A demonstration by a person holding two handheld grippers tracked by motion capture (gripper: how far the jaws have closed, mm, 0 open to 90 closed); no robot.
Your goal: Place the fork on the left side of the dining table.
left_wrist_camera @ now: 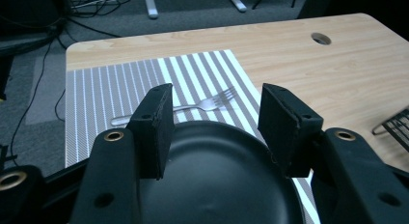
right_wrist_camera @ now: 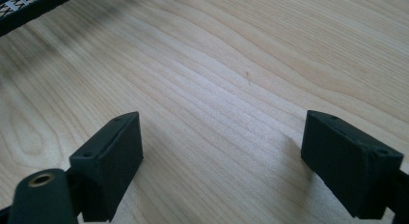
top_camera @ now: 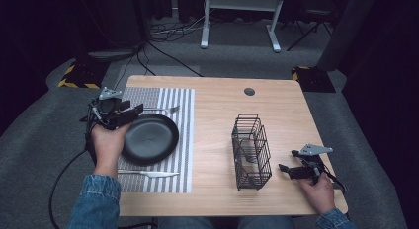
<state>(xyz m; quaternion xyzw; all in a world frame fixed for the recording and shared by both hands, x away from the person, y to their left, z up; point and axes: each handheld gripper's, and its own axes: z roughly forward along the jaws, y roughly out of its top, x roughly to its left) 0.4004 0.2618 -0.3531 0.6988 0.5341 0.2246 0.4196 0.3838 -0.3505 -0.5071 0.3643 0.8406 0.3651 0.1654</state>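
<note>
Fork (left_wrist_camera: pixel 202 105) beyond plate (top_camera: pixel 149 138) | knife (top_camera: pixel 148 173) near (basket (top_camera: pixel 251 152) aside) | both grippers' fingers wide, empty

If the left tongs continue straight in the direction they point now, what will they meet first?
Probably the fork. The open left tongs hang over the far part of the black plate and point across its rim at the fork on the striped placemat. Height is unclear, so they might pass above it.
</note>
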